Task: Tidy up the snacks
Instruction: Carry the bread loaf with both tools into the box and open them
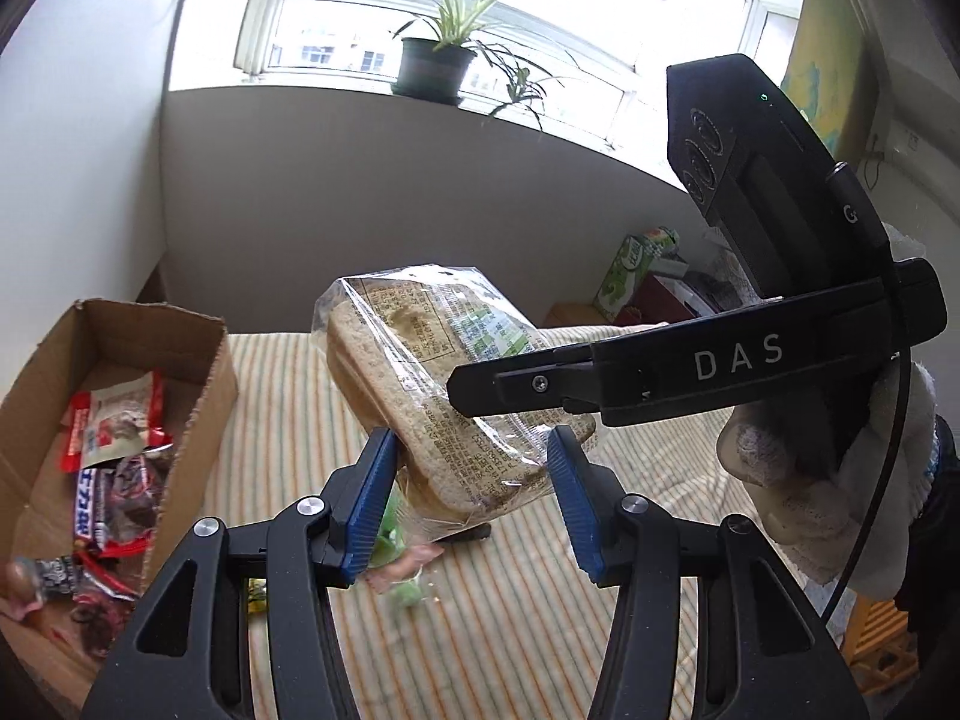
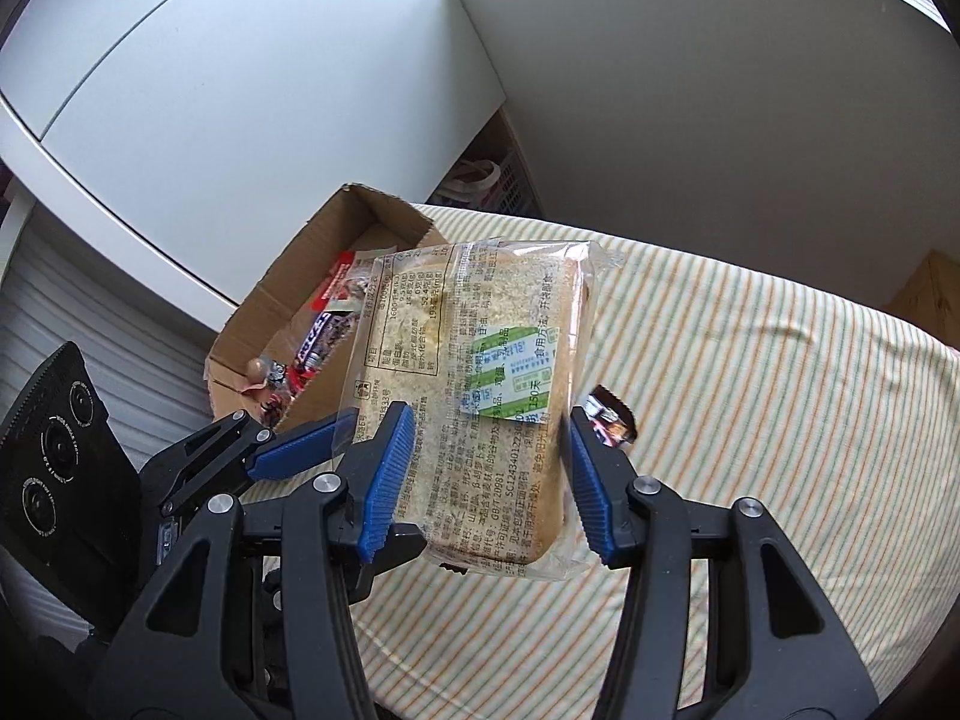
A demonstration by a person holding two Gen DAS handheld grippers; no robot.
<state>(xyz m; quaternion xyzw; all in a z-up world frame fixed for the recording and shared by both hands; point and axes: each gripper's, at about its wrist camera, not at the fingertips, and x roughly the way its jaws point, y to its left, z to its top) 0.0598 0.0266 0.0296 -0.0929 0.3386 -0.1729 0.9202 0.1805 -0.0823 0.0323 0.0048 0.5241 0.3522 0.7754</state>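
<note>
Your right gripper (image 2: 489, 483) is clamped on the bread packet (image 2: 474, 402), a clear-wrapped block of brown slices with a green and white label; its blue pads (image 2: 387, 474) press against both sides of the packet's lower end. The packet hangs in the air above the striped cloth (image 2: 750, 420) covering the surface, just right of the cardboard box (image 2: 336, 240).

Your left gripper (image 1: 474, 498) sits around the same packet (image 1: 432, 384) from the other side, and its blue pads (image 1: 375, 498) flank the wrapper's lower corner. You cannot tell from either view whether those pads actually squeeze it or only touch.

The cardboard box (image 1: 198, 372) stands at the left edge of the cloth, holding red and dark wrapped snack bars (image 1: 114, 438). One more dark wrapped snack (image 2: 609, 417) lies on the cloth just right of the packet. Beyond the box, a potted plant (image 1: 438, 60) stands on the windowsill.
</note>
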